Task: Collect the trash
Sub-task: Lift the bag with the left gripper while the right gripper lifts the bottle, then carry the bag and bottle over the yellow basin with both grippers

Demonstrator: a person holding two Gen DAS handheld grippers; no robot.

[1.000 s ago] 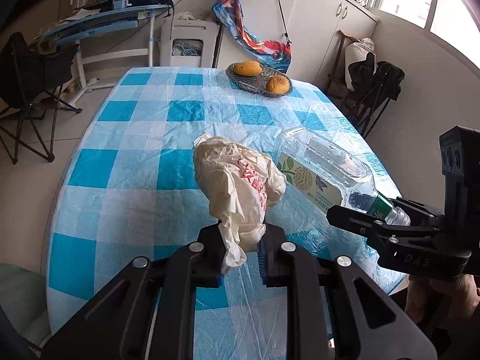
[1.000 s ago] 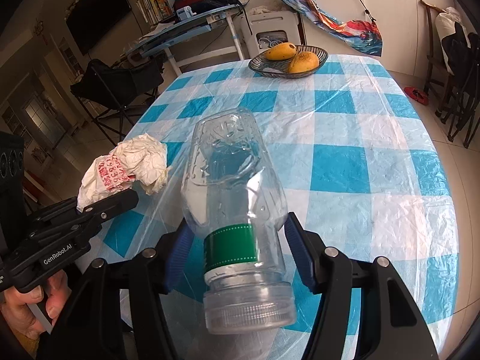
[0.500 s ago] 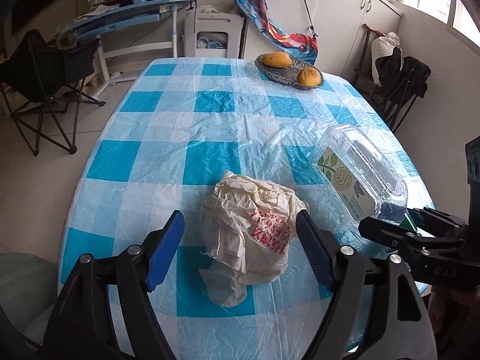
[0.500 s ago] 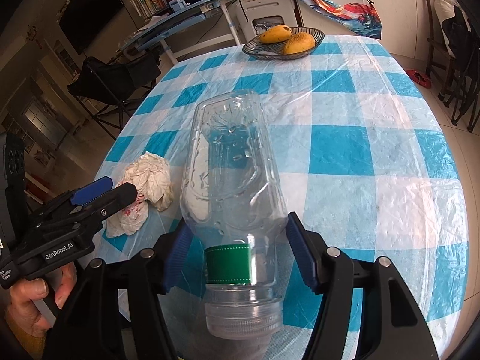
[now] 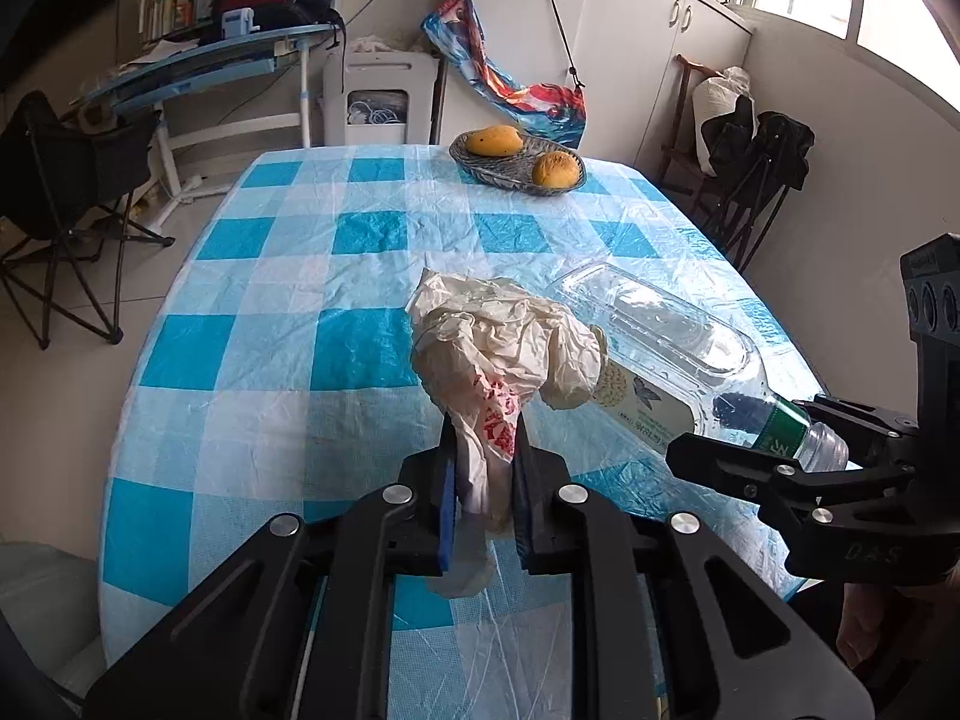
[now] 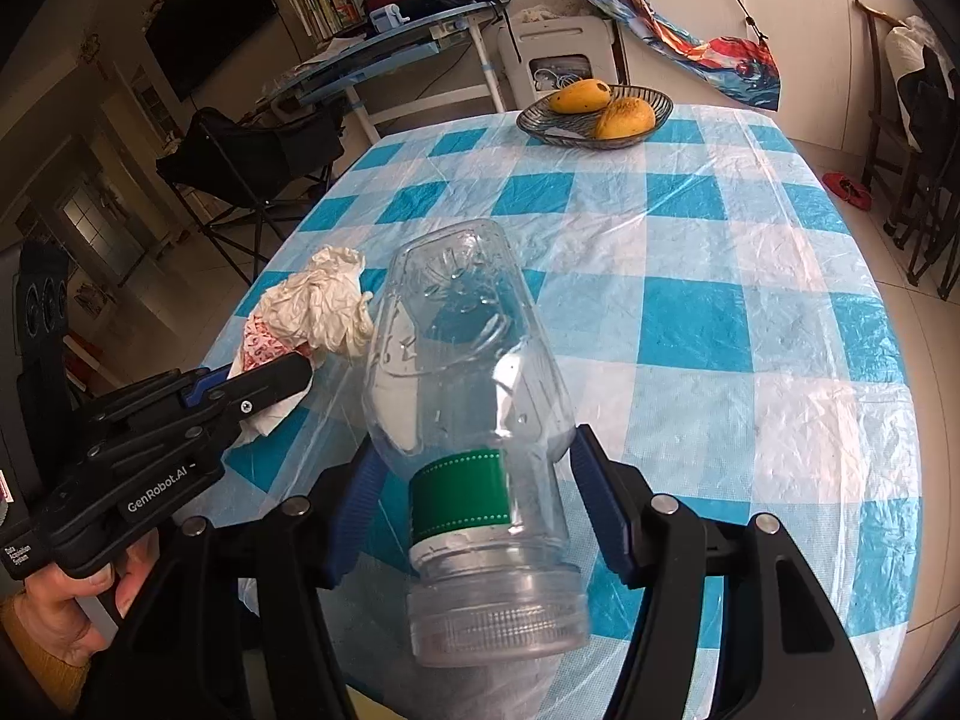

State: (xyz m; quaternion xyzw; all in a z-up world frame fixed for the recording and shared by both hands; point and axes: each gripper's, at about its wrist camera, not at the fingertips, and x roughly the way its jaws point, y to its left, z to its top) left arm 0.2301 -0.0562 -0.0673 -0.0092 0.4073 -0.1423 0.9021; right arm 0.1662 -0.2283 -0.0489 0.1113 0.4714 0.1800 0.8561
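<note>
Both pieces of trash in hand, left tool [image 5: 483, 483] clamped on bag [image 5: 504, 342], right tool [image 6: 474, 516] gripping bottle [image 6: 462, 372], no bin seen yet.

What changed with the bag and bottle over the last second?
The left hand-held gripper opened around the crumpled plastic bag half a second ago, then shut on it again. The right hand-held gripper stayed around the clear bottle; the fruit basket is unchanged.
</note>
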